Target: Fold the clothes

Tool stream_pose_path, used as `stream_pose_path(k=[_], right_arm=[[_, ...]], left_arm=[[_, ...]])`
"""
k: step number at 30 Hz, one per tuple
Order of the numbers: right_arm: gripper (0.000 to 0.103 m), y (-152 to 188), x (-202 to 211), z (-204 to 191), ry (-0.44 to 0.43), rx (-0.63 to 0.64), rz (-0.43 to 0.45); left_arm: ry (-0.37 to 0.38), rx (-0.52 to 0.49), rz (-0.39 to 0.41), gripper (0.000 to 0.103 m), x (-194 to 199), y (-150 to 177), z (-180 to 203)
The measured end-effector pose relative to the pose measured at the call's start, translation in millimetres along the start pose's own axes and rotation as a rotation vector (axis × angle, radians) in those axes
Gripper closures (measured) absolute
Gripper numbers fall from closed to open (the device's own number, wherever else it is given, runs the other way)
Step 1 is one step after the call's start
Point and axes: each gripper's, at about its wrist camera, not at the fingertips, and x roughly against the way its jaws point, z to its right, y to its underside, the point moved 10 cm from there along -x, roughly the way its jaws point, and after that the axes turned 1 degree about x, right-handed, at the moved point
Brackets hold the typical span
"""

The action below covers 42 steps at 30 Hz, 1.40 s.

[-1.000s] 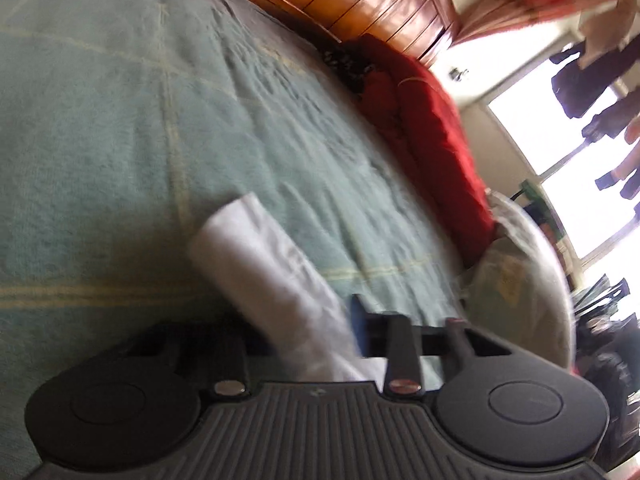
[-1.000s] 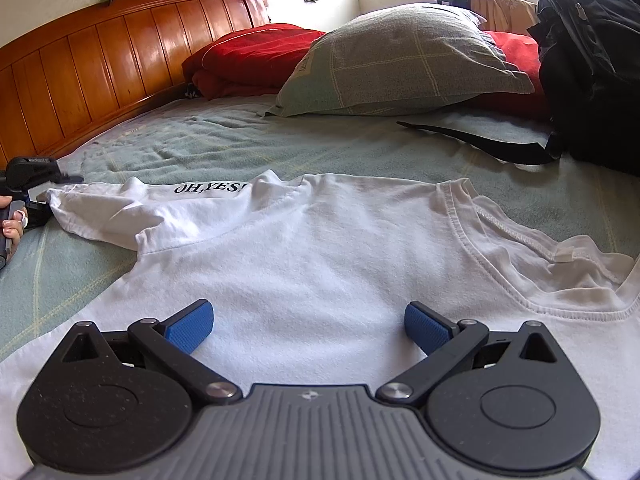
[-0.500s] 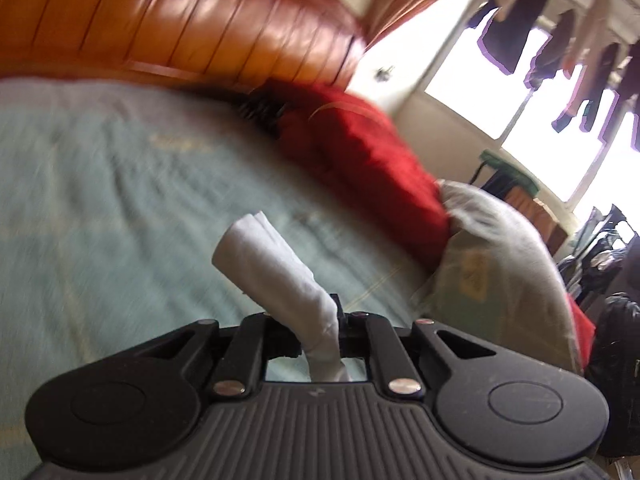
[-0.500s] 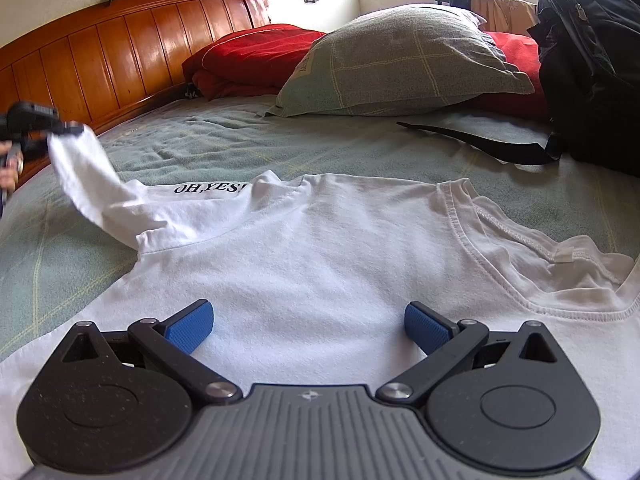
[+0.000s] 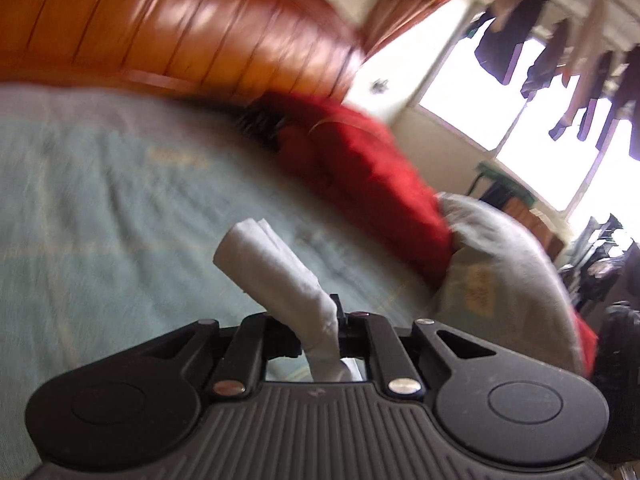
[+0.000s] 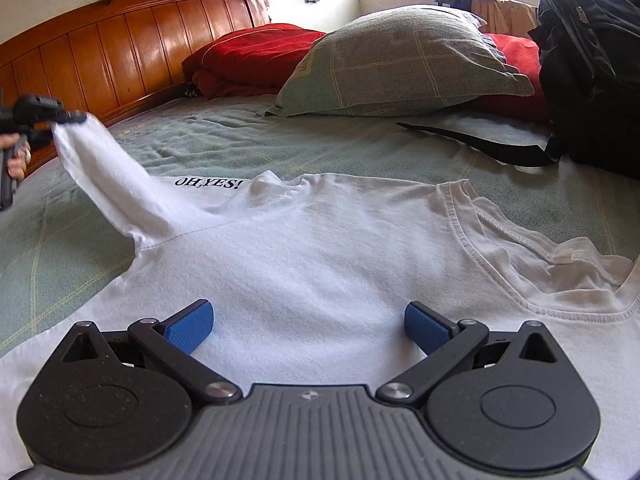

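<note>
Bed [image 6: 328, 140], green checked cover, wooden headboard [image 6: 120, 48] behind. White T-shirt [image 6: 320, 264] lies flat on the cover, neckline to the right, "OH,YES!" print at far edge. Grey pillow [image 6: 400, 64] and red bedding [image 6: 256, 56] beyond. Left gripper [image 5: 320, 326]: fingers clamped on the sleeve [image 6: 108, 176], held raised off the bed. Right gripper [image 6: 308, 324]: fingers spread wide over the shirt body, holding nothing.

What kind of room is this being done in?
Most likely a home bedroom: a bed with a wooden headboard, a checked pillow, and a white T-shirt spread on the covers. Clothes hang by the window.
</note>
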Motion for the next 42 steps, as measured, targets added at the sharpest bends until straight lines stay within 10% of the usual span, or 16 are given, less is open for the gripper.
stream_pose_path(k=[13,22,32,42], right_arm=[[0.0,0,0,0,0.0,0.001,0.001],[0.0,-8,15,2,-0.014,-0.018,0.009],[0.0,-42,65,18,-0.08,-0.124,0.071],[0.0,-38,46,65,-0.023,-0.275,0.076]], left_arm=[[-0.297,0.031,0.008,0.063,52,-8,-59],[-0.165,-0.251,-0.275,0.052,54,57,49],[0.135,-0.507,-0.779,0.034,35,231,230],[-0.015,-0.708,-0.632,0.003,-31,264,265]])
